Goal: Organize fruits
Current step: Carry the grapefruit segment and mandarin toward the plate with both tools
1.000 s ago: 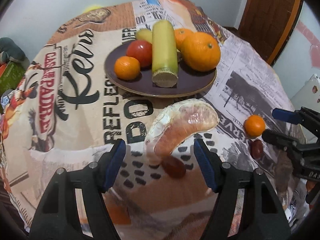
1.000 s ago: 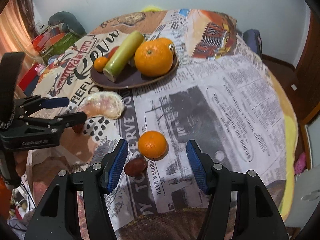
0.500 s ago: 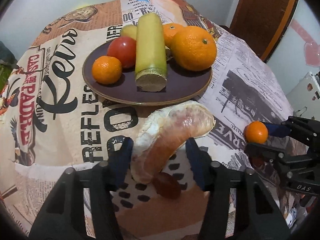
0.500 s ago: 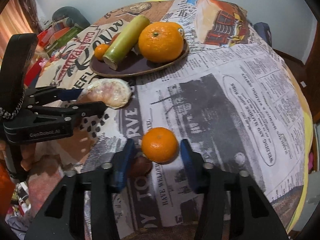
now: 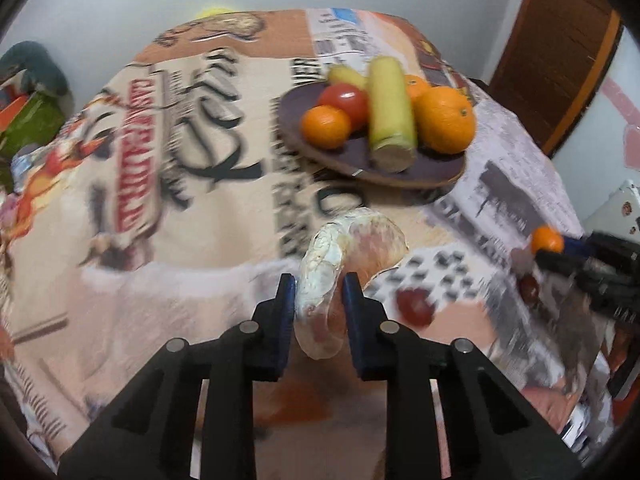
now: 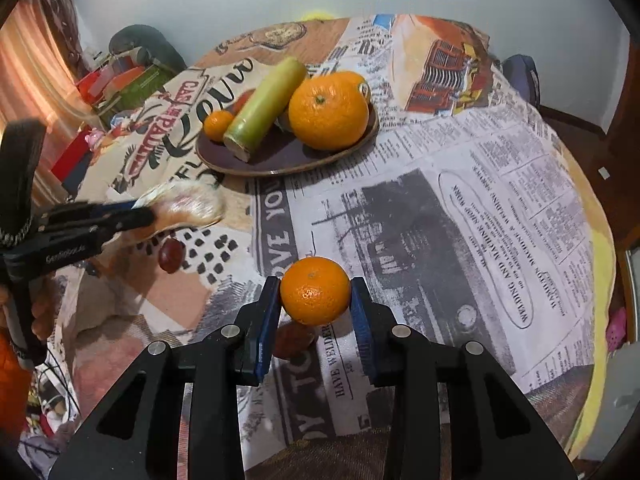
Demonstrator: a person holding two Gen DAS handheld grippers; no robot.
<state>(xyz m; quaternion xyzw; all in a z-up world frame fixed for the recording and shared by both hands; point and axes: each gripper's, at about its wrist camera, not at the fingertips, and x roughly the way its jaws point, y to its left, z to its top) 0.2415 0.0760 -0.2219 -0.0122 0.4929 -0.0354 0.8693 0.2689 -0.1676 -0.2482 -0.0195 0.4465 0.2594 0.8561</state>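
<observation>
Newsprint tablecloth [image 6: 460,208] covers the round table. My left gripper [image 5: 319,300] pinches the peeled pomelo segment [image 5: 344,256] w/ both jaws tight on it, held above the cloth. My right gripper [image 6: 315,312] clamps a small mandarin [image 6: 315,291]. Dark plate [image 6: 280,156] beyond holds a big orange [image 6: 328,116], green cane stalk [image 6: 264,110] & more fruit.

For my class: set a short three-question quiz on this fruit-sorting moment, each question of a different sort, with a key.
1. True or false: the right gripper is shut on a tangerine.
2. The left gripper holds: A) tomato B) pomelo segment C) sugarcane.
3. Fill in: the big orange lies on the ____.

Key: 1 true; 2 B; 3 plate.
</observation>
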